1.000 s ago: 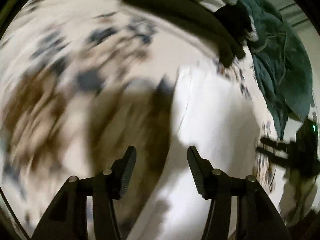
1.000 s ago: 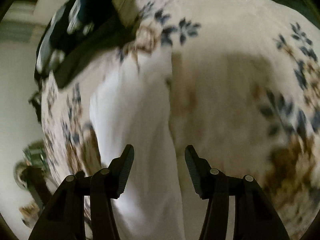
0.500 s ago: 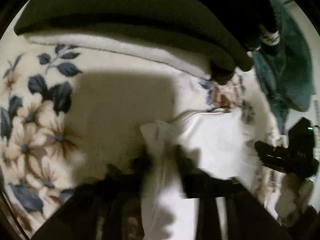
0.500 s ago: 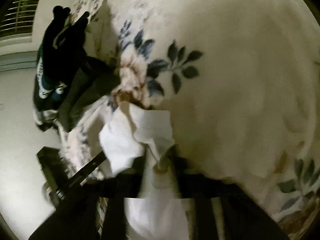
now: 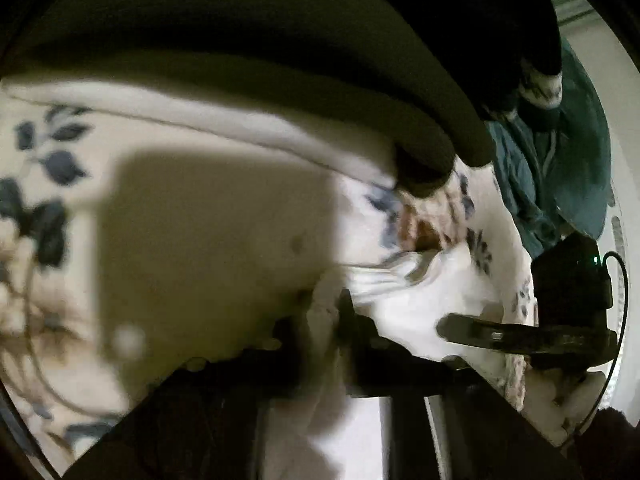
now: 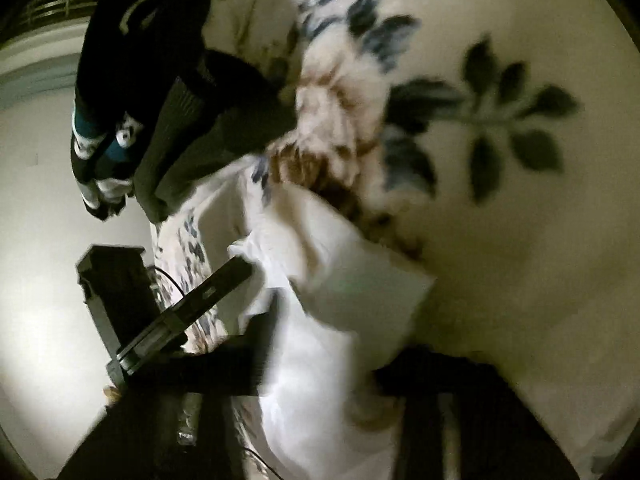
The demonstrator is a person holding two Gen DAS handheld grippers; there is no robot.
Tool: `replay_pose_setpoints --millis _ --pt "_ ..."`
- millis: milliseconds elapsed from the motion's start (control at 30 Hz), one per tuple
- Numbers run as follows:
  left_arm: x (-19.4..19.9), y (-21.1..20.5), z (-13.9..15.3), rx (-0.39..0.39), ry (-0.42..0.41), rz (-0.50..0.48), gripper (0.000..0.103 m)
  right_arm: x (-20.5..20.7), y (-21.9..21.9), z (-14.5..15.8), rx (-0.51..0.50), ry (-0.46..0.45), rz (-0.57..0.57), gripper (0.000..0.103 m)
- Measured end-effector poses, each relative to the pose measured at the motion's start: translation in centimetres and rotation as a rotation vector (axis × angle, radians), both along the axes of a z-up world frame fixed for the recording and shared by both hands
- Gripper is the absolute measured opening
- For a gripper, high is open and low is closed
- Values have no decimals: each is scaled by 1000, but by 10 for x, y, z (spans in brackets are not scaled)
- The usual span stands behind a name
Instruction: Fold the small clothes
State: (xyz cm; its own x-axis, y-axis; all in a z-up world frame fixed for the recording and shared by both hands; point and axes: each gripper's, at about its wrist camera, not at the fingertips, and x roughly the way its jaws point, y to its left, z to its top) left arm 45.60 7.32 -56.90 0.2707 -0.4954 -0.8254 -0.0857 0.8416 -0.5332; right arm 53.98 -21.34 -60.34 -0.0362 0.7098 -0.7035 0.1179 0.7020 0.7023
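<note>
A small white garment [image 5: 404,304] lies on a cream bedspread with blue and brown flowers [image 5: 208,232]. My left gripper [image 5: 320,320] is shut on one edge of the white garment, cloth bunched between its fingers. My right gripper [image 6: 320,344] is shut on another edge of the white garment [image 6: 352,288], which folds up over the fingers. Each gripper shows in the other's view: the right one at the right of the left wrist view [image 5: 500,332], the left one at the lower left of the right wrist view [image 6: 180,312]. Both views are blurred.
A dark olive folded cloth [image 5: 240,72] lies close ahead of the left gripper, with a black garment on it [image 6: 140,40]. A teal garment [image 5: 552,184] hangs at the bed's edge. The bed's edge and pale floor [image 6: 40,200] are on the right wrist view's left.
Both grippers were open above the white garment a second ago. They came down, closed on its edges and have lifted and carried the cloth forward toward the dark pile.
</note>
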Motion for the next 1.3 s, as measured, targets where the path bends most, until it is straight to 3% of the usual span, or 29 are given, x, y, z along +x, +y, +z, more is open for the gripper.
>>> replay_pose_setpoints --millis 67,333,633,800,867,967,1067,1200,1300 --pt "-5 2 6 7 -40 -6 9 0 3 8 -38 -38 23 10" --pt "-26 14 54 4 -140 11 9 -21 13 65 -82 -217 73 7" --pt "-99 22 110 29 -231 -9 9 -92 32 125 -106 -378 148 5" --pt "-167 29 103 71 -124 23 13 -170 52 135 -147 -437 309 5" --pt "-204 33 86 38 -28 47 15 -201 56 129 -175 -438 388 6" --pt "-252 43 61 -28 133 95 24 -248 49 106 -208 -365 508 8" --pt "-291 61 53 -55 221 169 24 -274 40 88 -256 -300 580 26" --pt "-295 72 66 -50 216 237 24 -288 15 93 -235 -255 554 53" --pt "-268 67 82 -23 162 229 24 -282 -8 109 -207 -251 414 57"
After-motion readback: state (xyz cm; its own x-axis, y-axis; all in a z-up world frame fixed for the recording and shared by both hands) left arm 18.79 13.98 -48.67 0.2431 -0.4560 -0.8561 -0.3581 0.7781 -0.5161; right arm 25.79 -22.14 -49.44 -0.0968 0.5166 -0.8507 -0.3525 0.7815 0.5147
